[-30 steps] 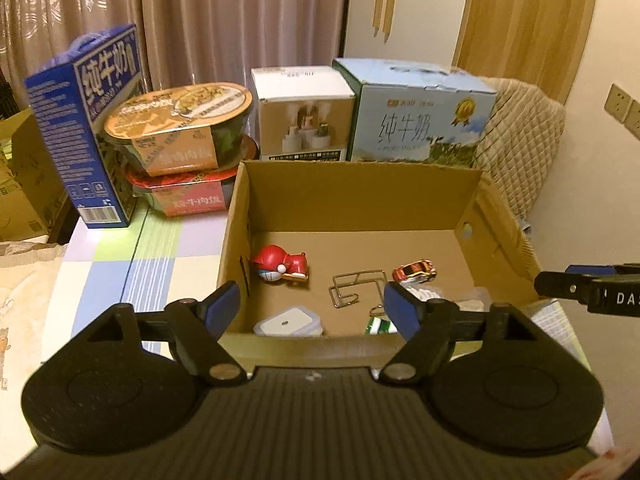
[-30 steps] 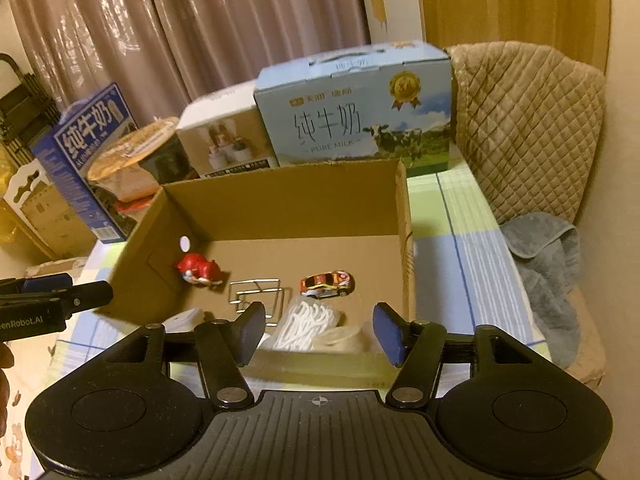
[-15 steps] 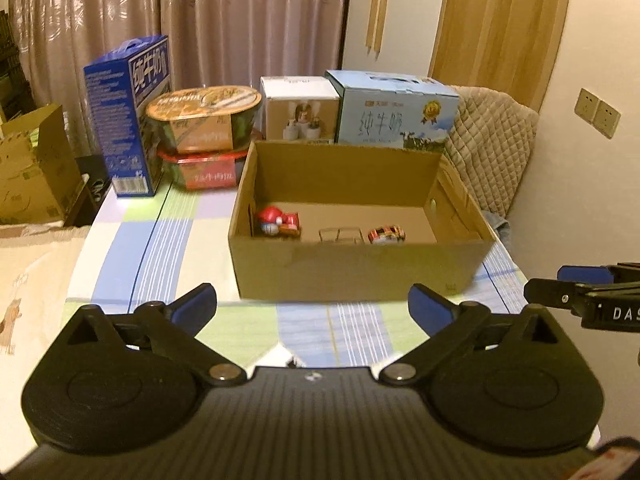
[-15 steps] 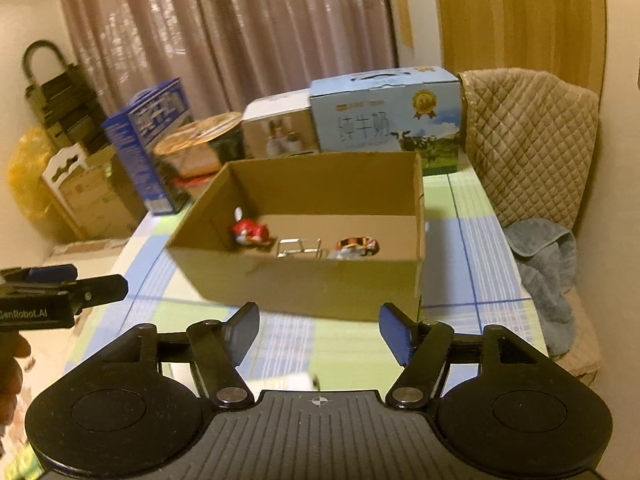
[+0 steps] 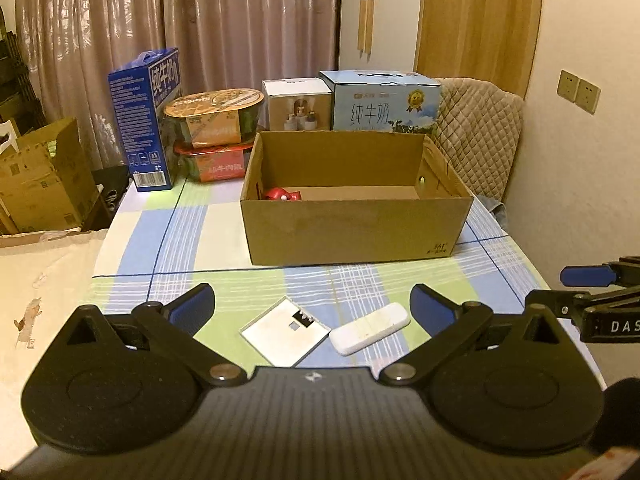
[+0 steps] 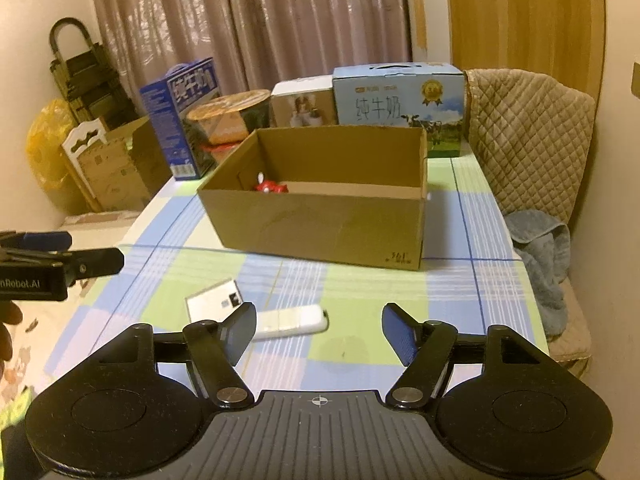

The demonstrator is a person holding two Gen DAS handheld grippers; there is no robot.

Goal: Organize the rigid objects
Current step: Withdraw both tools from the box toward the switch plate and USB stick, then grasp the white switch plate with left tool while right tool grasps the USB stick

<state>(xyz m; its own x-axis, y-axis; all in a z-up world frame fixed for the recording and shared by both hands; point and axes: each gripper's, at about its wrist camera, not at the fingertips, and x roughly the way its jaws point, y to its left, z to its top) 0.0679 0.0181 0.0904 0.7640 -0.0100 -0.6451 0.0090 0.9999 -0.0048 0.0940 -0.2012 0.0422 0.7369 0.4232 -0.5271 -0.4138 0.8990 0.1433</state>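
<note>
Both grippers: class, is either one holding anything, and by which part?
Nothing is held. The left gripper is open; the right gripper is opening, empty.

Long pink curtains (image 5: 180,40) hang behind the table (image 5: 132,236). A soft brown chair (image 5: 480,136) stands by the cream wall (image 5: 580,180). The light is warm and yellow.

Open cardboard box (image 5: 352,224) upright on the checked bench, a red toy (image 5: 282,194) at its inner left. Before it, lying flat and just beside each other: white square card (image 5: 284,334), white oblong device (image 5: 370,328).
</note>
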